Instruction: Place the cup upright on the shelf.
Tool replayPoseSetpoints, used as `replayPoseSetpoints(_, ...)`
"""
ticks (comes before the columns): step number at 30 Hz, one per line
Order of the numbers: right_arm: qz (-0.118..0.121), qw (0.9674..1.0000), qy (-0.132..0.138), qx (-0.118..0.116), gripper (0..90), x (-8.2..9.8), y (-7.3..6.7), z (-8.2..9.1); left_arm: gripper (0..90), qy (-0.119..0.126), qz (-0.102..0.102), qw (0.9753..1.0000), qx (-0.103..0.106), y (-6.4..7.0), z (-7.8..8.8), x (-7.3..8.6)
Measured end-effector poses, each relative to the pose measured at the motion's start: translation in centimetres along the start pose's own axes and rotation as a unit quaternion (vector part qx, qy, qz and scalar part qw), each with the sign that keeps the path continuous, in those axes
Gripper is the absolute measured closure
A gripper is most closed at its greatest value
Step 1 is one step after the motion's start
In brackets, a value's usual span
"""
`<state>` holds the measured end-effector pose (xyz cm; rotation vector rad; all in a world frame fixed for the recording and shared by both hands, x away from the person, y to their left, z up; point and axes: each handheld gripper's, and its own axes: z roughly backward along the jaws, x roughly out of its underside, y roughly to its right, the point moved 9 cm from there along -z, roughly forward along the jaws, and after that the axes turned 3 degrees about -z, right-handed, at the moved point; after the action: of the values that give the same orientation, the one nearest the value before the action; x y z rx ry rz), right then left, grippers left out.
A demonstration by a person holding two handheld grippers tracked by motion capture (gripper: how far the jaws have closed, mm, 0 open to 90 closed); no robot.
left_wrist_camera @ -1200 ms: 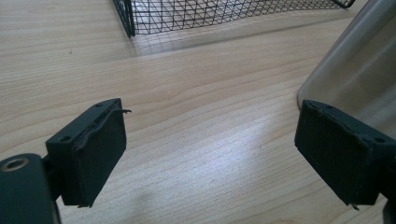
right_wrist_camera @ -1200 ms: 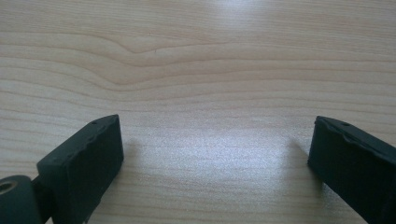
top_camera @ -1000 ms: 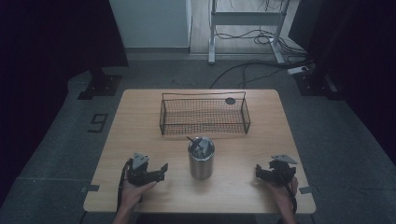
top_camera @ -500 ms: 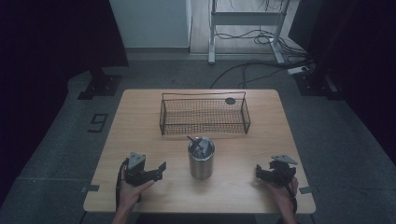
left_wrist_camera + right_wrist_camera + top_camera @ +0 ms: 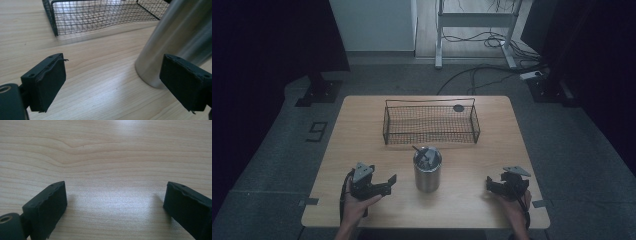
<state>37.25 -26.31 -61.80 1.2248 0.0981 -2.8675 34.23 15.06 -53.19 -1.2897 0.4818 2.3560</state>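
My left gripper and right gripper rest spread wide, gripping nothing, either side of the steel cup standing before the basket. The tall cup looks tippy; a sideways nudge could topple it.

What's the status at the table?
Left tongs open, beside metal cup, not touching. Right tongs open over bare table. Cup upright, utensils inside, wire basket behind. Nothing in the way.
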Motion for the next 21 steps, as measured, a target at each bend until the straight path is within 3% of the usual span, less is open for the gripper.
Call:
replayPoseSetpoints(15,0.0,1.0,0.001,0.0,6.0,0.0,0.0,0.0,4.8,0.01,-0.007,0.9988,0.048,3.4,-0.6,-2.1)
replayPoseSetpoints(21,-0.001,1.0,0.002,0.001,6.1,0.0,0.1,0.0,2.8,0.003,-0.028,0.9975,0.066,5.1,-1.0,-2.5)
